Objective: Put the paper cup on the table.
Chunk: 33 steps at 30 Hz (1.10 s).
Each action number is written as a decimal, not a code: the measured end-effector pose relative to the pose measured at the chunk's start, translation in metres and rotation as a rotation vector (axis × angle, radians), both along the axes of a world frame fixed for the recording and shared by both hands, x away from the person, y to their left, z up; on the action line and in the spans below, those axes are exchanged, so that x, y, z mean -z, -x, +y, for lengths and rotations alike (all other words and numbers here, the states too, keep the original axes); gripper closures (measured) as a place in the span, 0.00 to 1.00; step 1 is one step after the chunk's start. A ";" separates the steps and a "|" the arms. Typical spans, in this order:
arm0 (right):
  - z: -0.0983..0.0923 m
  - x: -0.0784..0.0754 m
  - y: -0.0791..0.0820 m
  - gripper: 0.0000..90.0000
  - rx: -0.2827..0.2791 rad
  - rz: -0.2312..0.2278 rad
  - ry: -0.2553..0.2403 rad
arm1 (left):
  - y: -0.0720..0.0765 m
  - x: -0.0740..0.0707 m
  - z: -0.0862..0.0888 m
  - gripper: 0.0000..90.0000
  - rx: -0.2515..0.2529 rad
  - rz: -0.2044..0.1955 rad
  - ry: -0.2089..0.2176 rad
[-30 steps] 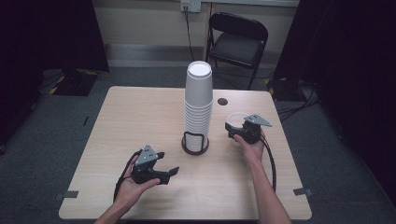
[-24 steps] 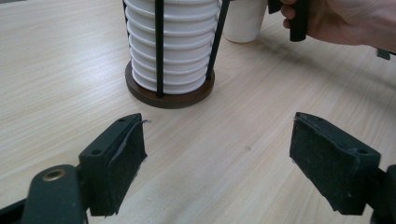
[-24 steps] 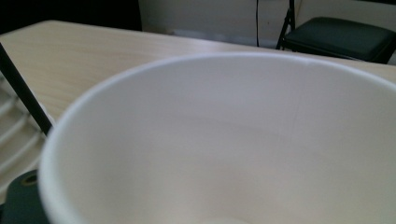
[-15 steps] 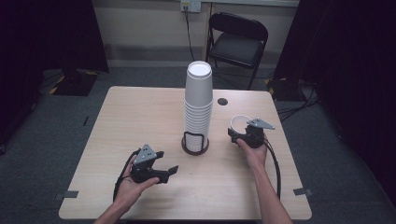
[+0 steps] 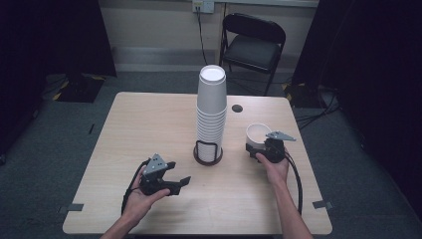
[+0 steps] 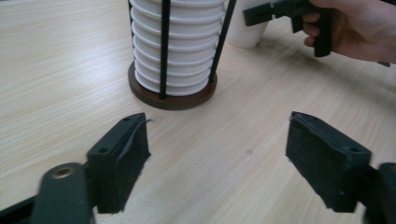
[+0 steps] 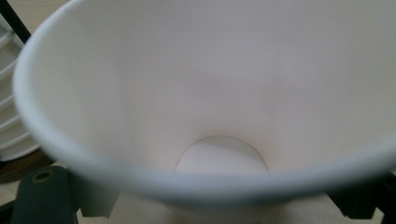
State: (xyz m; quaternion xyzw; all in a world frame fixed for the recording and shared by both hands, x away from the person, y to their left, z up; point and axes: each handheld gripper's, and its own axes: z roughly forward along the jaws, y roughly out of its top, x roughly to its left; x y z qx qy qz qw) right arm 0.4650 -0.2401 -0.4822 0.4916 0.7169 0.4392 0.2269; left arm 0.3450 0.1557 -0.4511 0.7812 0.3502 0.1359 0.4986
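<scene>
Apparently early going: one white paper cup is off the tall stack of inverted white paper cups, which remains many cups deep in its black wire holder on a round brown base. Single cup stands mouth-up, long axis vertical, on the light wooden table, right of the holder. Right gripper jaws close on its wall, low down. Left gripper jaws wide, holding nothing, aimed at the holder's base. Remaining cups look untouched.

High view above table; tongs views low, close, all sharing the cup stack.
</scene>
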 end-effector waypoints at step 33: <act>0.005 -0.047 0.113 0.18 -0.106 -0.074 0.023 | -0.003 0.002 0.011 0.18 -0.043 0.010 0.021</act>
